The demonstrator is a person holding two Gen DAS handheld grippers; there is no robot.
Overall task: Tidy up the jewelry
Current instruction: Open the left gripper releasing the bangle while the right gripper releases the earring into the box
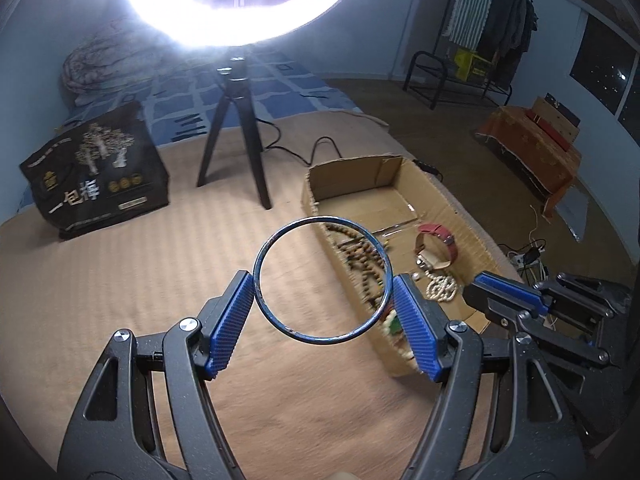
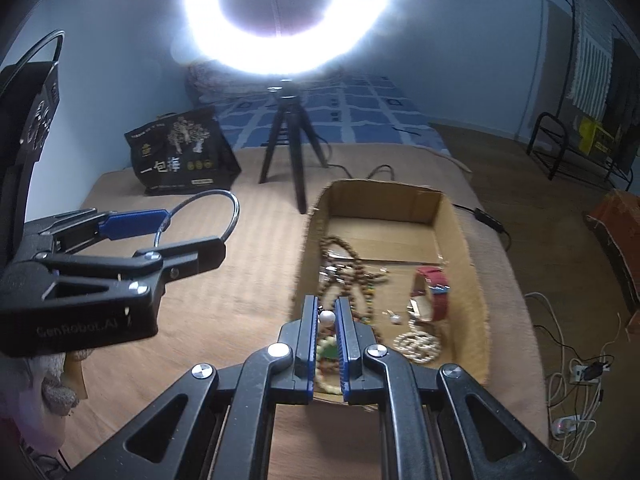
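My left gripper point(image 1: 322, 280) is shut on a thin blue bangle point(image 1: 320, 221), its blue pads pressing the ring's two sides above the tan bedspread, left of the cardboard box point(image 1: 360, 172). The right wrist view shows the bangle point(image 2: 234, 208) from the side. My right gripper point(image 2: 326, 304) hangs over the near end of the box point(image 2: 384, 200), shut on a small white pearl piece point(image 2: 327, 317). Inside lie a brown bead strand point(image 2: 348, 256), a red-strap watch point(image 2: 434, 292), a white pearl bracelet point(image 2: 418, 344) and cream and green beads point(image 2: 328, 350) partly hidden by the fingers.
A ring light on a black tripod point(image 1: 236, 132) stands on the bed behind the box, its cable trailing beside it. A black printed bag point(image 1: 96, 172) sits at the back left. The bed edge drops to the floor on the right, where cables and a power strip point(image 2: 576, 376) lie.
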